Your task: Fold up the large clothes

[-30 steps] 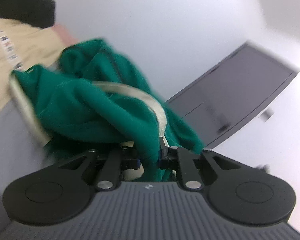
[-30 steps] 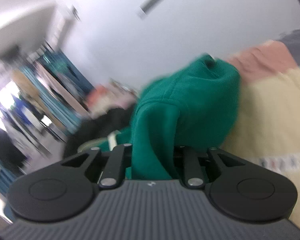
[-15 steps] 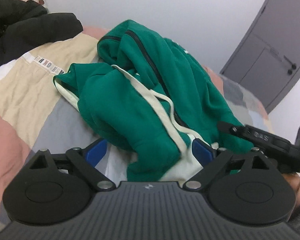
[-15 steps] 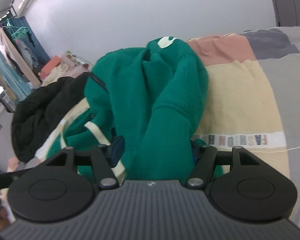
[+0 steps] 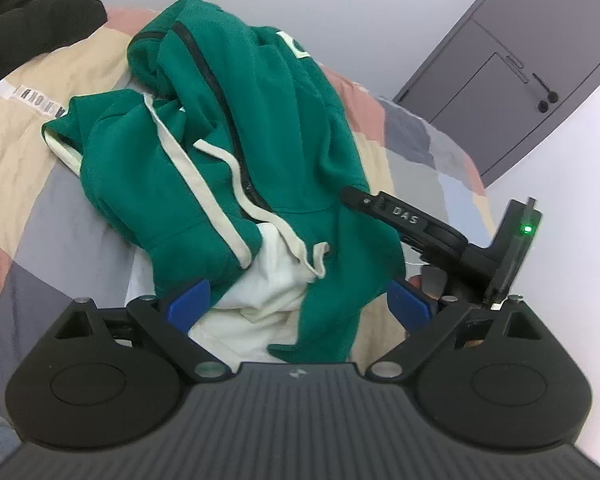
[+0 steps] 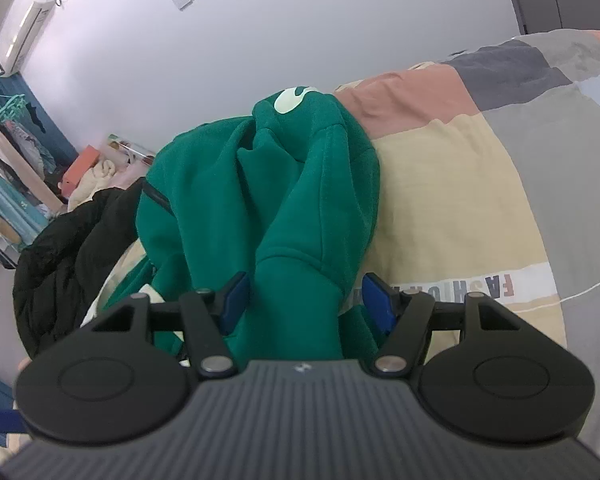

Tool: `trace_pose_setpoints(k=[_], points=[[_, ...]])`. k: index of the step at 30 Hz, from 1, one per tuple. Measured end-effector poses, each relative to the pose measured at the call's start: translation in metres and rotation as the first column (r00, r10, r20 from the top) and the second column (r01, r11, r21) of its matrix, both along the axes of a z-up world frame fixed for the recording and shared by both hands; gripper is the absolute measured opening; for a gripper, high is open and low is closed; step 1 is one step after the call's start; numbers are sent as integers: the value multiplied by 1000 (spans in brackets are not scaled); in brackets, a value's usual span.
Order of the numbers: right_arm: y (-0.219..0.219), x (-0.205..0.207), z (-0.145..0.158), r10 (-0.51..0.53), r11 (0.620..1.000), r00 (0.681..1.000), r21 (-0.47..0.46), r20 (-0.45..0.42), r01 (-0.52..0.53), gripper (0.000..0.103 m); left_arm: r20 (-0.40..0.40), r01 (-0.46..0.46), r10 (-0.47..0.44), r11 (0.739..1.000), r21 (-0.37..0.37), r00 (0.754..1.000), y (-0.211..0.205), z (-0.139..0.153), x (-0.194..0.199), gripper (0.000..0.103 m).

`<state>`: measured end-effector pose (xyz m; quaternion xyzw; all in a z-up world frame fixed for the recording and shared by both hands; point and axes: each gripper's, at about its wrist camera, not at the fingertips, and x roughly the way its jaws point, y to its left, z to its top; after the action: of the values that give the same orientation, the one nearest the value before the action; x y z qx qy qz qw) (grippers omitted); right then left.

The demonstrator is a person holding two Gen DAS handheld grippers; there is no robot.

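A green zip hoodie [image 5: 260, 120] with cream trim and a white lining [image 5: 260, 300] lies crumpled in a heap on the patchwork quilt [image 5: 20, 160]. My left gripper [image 5: 300, 300] hovers at the heap's near edge. Its jaws are opening, and the blue pads [image 5: 188, 304] stand wide apart, with loose lining and a green hem between them. In the right wrist view my right gripper [image 6: 306, 298] is open around a green sleeve [image 6: 300, 280] of the hoodie [image 6: 260, 184], which hangs slack between the pads. One black finger of the right gripper [image 5: 400, 216] shows at the heap's right side.
A black jacket [image 5: 28, 28] [image 6: 60, 260] is piled on the bed beyond the hoodie. A grey door [image 5: 500, 80] stands in the white wall behind the bed. The quilt [image 6: 460, 200] stretches bare to the right of the heap. An air conditioner [image 6: 28, 16] hangs high up.
Both grippers were shut on the green hoodie and have opened, and the hoodie has dropped onto the quilt. The left gripper has pulled back and tilted down over the heap.
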<state>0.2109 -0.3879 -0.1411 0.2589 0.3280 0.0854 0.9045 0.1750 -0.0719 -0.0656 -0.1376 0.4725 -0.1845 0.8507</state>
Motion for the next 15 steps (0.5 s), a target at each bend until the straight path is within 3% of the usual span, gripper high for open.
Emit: trace_pose_setpoints(k=[10, 15], points=[[-3, 3, -2, 17, 1000, 1000, 12, -14, -17, 65, -48, -41, 41, 999, -3, 998, 1, -6, 5, 97], [-2, 0, 7, 46, 999, 999, -8, 22, -45, 65, 27, -138, 137, 990, 24, 990, 15, -15, 9, 97]])
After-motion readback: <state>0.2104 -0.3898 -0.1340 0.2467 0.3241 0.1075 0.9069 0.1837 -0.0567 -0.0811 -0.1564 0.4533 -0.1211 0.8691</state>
